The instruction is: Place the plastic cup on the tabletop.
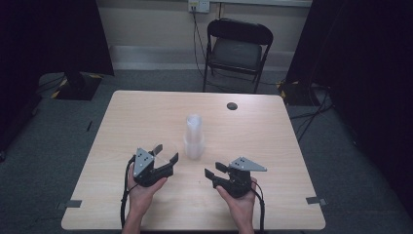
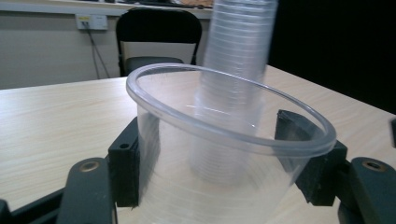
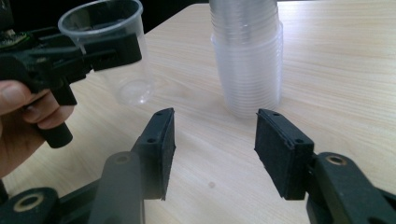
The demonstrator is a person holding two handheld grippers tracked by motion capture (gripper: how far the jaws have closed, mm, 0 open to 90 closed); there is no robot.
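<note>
A single clear plastic cup point(image 2: 224, 154) sat between the jaws of the left gripper point(image 1: 164, 153), empty, its mouth up and its long axis close to upright. The jaws pressed on its sides, so the gripper held it, just left of the stack of clear cups point(image 1: 194, 137). That stack stood upright near the middle of the table point(image 1: 122, 122), cups nested one inside another, with its wider lower part below a narrower upper part. The left hand point(image 1: 143, 187) wrapped the gripper's body from the near side, jaws pointing far and right. The right gripper point(image 1: 210, 170) lay near and right of the stack, its jaws apart with nothing between them, pointing left toward the stack.
</note>
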